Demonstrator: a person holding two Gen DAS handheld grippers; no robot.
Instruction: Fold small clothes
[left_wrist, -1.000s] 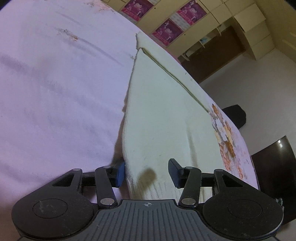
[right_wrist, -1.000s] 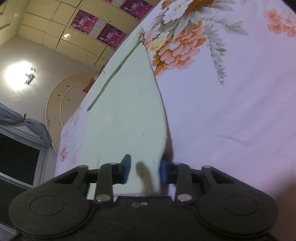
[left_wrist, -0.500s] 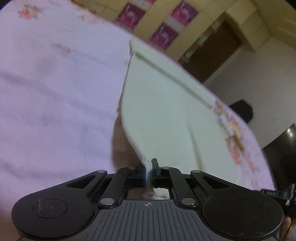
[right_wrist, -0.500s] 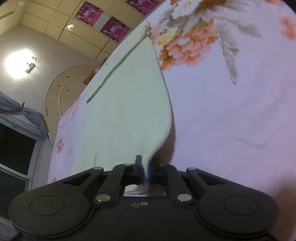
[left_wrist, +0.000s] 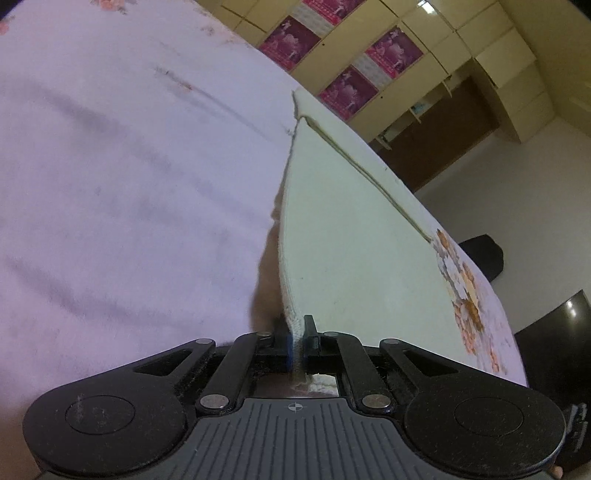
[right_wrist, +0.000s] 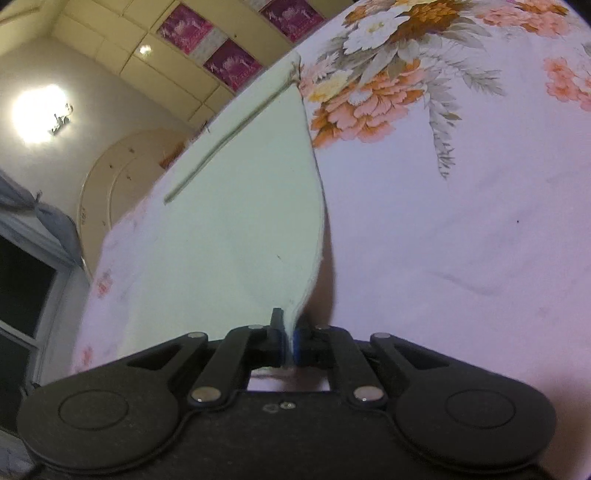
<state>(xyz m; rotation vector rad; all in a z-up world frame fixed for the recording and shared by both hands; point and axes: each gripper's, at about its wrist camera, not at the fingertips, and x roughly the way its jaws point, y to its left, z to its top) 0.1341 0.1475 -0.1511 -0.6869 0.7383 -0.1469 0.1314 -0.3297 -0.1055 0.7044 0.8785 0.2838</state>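
— Pinching the near corners, are they?

— Yes. The left gripper (left_wrist: 295, 347) has its fingers closed tight on the knitted hem corner of the cream garment (left_wrist: 351, 236); the right gripper (right_wrist: 290, 347) is clamped the same way on the opposite near corner of the garment (right_wrist: 236, 229).

— Where is the rest of it?

— Ahead of the fingers, stretching away over the floral bedsheet (right_wrist: 461, 221), its far end resting there, the green stripe (left_wrist: 369, 173) beyond.

— Why both corners?

— Likely so the edge stays taut and level for carrying forward into a fold.
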